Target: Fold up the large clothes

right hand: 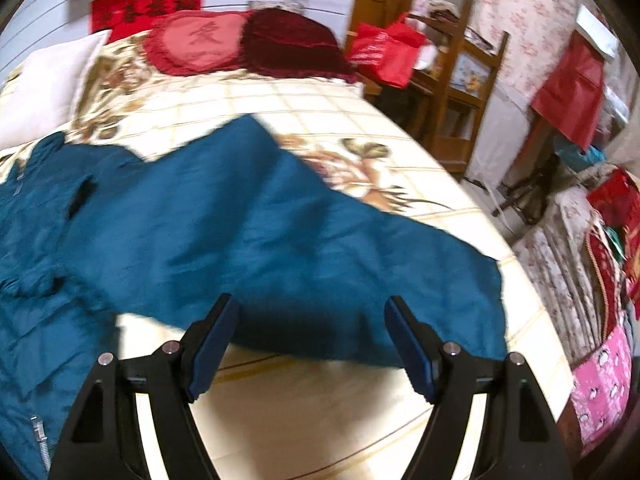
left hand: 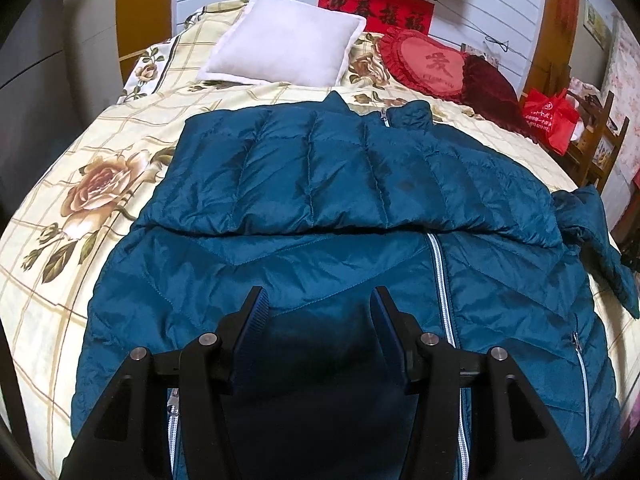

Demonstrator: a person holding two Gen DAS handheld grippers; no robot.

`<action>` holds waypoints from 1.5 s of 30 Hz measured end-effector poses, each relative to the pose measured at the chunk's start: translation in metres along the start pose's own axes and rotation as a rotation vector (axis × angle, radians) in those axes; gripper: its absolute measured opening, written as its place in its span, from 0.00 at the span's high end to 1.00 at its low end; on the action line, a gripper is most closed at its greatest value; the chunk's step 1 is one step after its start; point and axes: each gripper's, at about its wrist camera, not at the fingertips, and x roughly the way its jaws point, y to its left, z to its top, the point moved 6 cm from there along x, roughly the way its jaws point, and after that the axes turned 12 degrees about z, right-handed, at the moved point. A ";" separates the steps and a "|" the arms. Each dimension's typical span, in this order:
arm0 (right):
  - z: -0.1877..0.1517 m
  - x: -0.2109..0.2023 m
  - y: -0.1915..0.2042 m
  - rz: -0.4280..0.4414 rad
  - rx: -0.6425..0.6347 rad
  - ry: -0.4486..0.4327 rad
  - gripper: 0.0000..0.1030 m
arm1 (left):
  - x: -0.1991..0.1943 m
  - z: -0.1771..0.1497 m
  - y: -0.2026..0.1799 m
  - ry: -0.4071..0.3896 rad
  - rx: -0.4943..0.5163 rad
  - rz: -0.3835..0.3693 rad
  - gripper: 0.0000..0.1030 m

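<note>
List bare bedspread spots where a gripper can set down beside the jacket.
Free: bedspread left of the jacket, below the white pillow; also the strip under the right gripper, near the outstretched sleeve. Crowded: headboard end, with the red cushions.

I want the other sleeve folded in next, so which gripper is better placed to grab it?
Right, probably. The right gripper is open just short of the outstretched sleeve; the left gripper hovers over the jacket's body.

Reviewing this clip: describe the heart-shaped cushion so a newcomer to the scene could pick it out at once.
Start at the bed with its cream floral cover and look to the headboard end. Right of the plain white pillow, the heart-shaped cushion is red with a ruffled edge and a character on its face, unlike the darker maroon cushion beside it.
</note>
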 end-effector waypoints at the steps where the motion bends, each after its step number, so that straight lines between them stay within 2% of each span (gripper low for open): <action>1: 0.001 0.002 -0.013 -0.012 0.024 -0.002 0.23 | 0.000 0.000 0.000 0.001 0.001 -0.001 0.38; 8: 0.000 0.023 -0.111 -0.086 0.237 0.002 0.23 | 0.007 -0.003 -0.003 0.026 0.011 -0.003 0.38; 13: -0.008 0.037 -0.163 -0.088 0.366 0.012 0.21 | 0.011 -0.004 -0.004 0.039 0.008 -0.005 0.38; 15: -0.014 0.043 -0.183 -0.084 0.425 0.016 0.17 | 0.012 -0.003 -0.003 0.040 0.008 -0.004 0.38; 18: -0.026 0.055 -0.198 -0.044 0.498 0.028 0.11 | 0.013 -0.003 -0.003 0.043 0.005 -0.002 0.38; 20: -0.031 0.061 -0.203 -0.008 0.538 0.027 0.10 | 0.014 -0.003 -0.002 0.047 0.003 0.000 0.38; 23: -0.033 0.062 -0.199 -0.012 0.517 0.012 0.10 | 0.015 -0.002 0.000 0.051 -0.001 0.000 0.38; 25: -0.029 0.062 -0.191 0.004 0.459 0.006 0.30 | 0.015 -0.002 0.001 0.051 -0.001 0.001 0.38; 26: -0.026 0.061 -0.183 0.044 0.425 0.003 0.61 | 0.014 -0.001 0.002 0.050 -0.002 0.000 0.38; 27: -0.023 0.058 -0.177 0.065 0.413 -0.002 0.78 | 0.012 0.000 0.003 0.045 -0.005 -0.001 0.38; 28: -0.018 0.052 -0.173 0.055 0.393 -0.012 0.82 | 0.010 0.002 0.005 0.041 -0.007 -0.001 0.38; 30: -0.005 0.035 -0.163 0.056 0.365 -0.053 0.86 | 0.003 0.007 0.010 0.025 -0.020 0.003 0.38; 35: 0.048 -0.039 -0.124 0.176 0.317 -0.238 0.87 | -0.012 0.020 0.028 -0.009 -0.066 0.023 0.38; 39: 0.098 -0.102 -0.049 0.317 0.171 -0.340 0.87 | -0.020 0.028 0.044 -0.021 -0.111 0.021 0.38; 45: 0.156 -0.168 0.095 0.496 -0.069 -0.403 0.87 | -0.029 0.036 0.059 -0.040 -0.140 0.027 0.38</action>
